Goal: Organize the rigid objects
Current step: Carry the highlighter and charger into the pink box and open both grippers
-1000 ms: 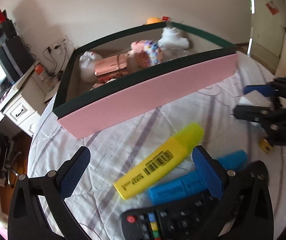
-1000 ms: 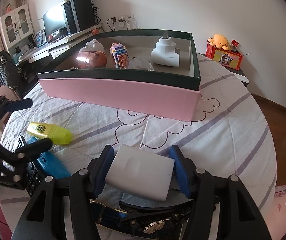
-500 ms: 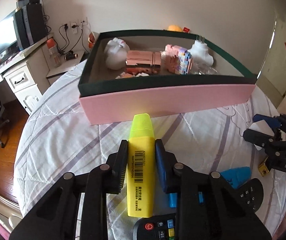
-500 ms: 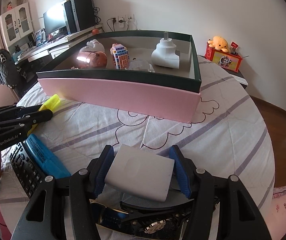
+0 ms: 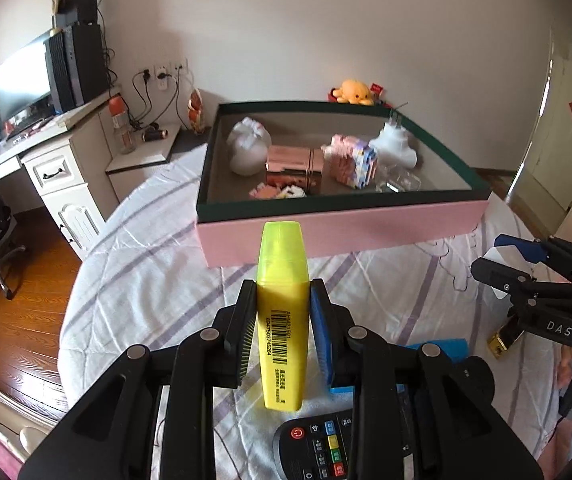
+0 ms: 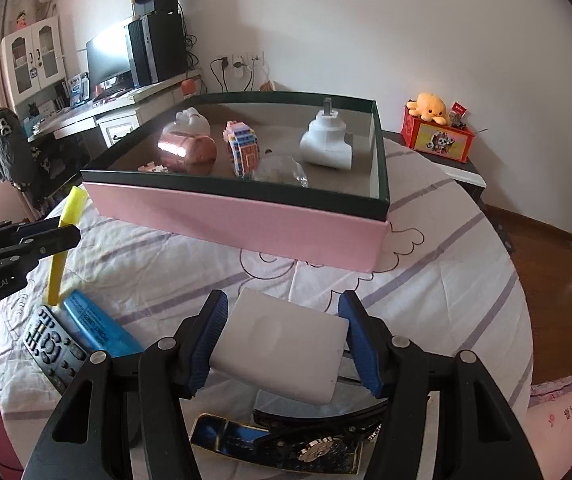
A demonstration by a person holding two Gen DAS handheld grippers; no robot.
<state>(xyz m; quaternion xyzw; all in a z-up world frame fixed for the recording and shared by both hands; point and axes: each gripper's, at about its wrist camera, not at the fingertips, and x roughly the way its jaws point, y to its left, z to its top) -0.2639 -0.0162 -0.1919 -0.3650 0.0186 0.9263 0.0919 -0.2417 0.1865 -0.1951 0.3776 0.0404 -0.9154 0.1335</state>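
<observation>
Several items already sit in the box. The left gripper clamps a yellow highlighter; the right gripper grips a white block. A blue marker and remote wait on the bed.

L gripper clamped tight, tilted down, R gripper half-spread – gripping, angled down

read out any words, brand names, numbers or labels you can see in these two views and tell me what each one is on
"GenRobot.AI": side of the left hand-held gripper, right wrist view.
"DAS", then cut off: body of the right hand-held gripper, left wrist view.
Barcode with digits on the yellow highlighter: too small to read surely.
Print on the blue highlighter: blurred.
Button markings on the remote control: too small.
</observation>
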